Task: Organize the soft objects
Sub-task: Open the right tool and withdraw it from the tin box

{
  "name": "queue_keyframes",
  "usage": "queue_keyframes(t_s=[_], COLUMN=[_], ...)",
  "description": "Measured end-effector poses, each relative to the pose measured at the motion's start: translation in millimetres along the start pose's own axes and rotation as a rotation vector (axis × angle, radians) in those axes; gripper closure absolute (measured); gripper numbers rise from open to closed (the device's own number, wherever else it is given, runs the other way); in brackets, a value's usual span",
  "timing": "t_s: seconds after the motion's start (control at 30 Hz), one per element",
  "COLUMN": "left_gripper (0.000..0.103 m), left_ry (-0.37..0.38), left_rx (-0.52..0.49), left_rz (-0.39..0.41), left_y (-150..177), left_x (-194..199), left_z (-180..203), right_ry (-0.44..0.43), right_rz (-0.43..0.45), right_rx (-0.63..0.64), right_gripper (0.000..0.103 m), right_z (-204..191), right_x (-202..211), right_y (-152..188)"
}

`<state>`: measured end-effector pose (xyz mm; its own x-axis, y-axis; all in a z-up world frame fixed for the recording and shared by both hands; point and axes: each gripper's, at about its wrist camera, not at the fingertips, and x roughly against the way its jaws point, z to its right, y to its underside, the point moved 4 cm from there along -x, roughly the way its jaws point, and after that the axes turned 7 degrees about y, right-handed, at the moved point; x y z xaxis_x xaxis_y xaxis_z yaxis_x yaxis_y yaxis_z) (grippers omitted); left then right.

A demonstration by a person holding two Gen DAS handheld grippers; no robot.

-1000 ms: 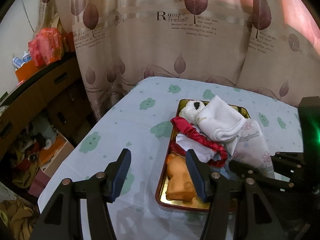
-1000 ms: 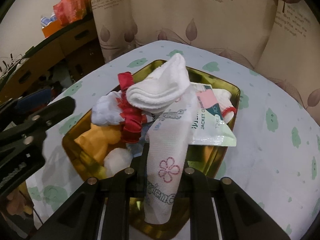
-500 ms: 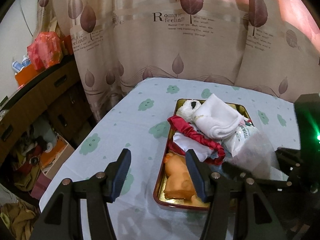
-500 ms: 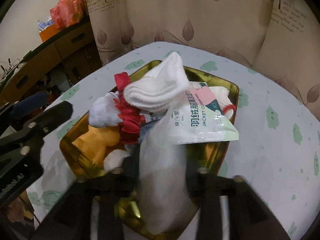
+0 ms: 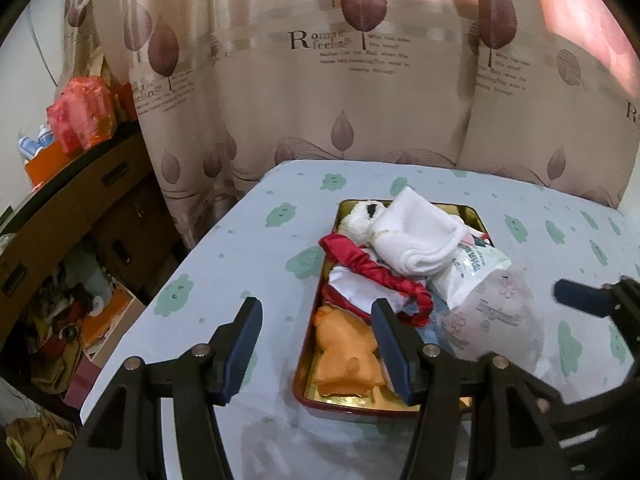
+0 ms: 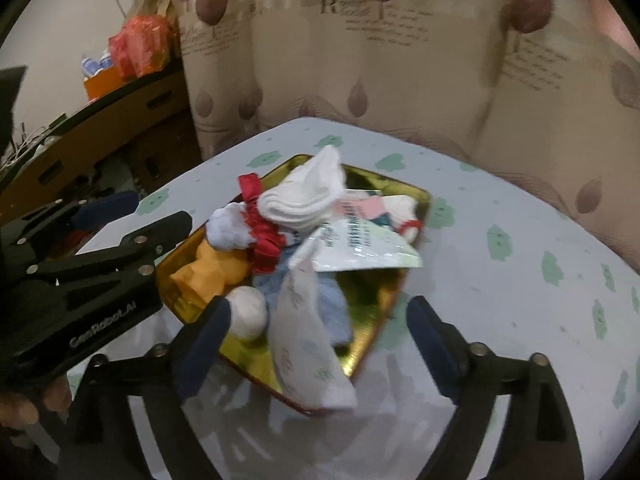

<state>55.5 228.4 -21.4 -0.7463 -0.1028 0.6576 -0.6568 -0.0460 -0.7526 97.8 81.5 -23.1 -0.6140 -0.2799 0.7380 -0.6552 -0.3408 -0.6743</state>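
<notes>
A gold tray [image 5: 476, 216] [image 6: 372, 312] on the bed holds a white sock [image 5: 416, 240] [image 6: 308, 196], a red scrunchie [image 5: 380, 276] [image 6: 262, 236], an orange plush [image 5: 348, 352] [image 6: 212, 268], a wipes sachet [image 5: 468, 272] [image 6: 360, 240] and a flowered tissue pack [image 5: 496, 320] [image 6: 308, 344] that lies over the tray's near edge. My right gripper [image 6: 320, 344] is open around the tissue pack, apart from it. My left gripper [image 5: 316, 340] is open and empty over the tray's left front corner.
The bed sheet [image 5: 248, 248] is pale blue with green clouds. A leaf-print curtain [image 5: 340, 80] hangs behind. A wooden cabinet [image 5: 60, 208] with red bags [image 5: 80, 116] stands at the left, with clutter on the floor [image 5: 60, 320] below.
My right gripper has opened and let go of the tissue pack, which dropped onto the tray's edge. The right gripper pulled back. The left gripper barely moved.
</notes>
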Motion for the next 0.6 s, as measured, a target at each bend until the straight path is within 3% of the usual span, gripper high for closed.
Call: queue_keyframes(t_s=[0.17,0.6], left_gripper=[0.045,0.045], left_ry=[0.023,0.062], left_rx=[-0.006,-0.038], left_rz=[-0.015,-0.023], left_y=[1.9,5.6], left_x=[1.2,3.9], left_z=[8.7,28.7], right_ry=[0.057,0.126], right_rz=[-0.003,-0.006], right_rx=[-0.034,-0.129], right_gripper=[0.005,0.002], right_z=[14.1,29.2], right_x=[15.4,36.2], right_y=[10.2,30.3])
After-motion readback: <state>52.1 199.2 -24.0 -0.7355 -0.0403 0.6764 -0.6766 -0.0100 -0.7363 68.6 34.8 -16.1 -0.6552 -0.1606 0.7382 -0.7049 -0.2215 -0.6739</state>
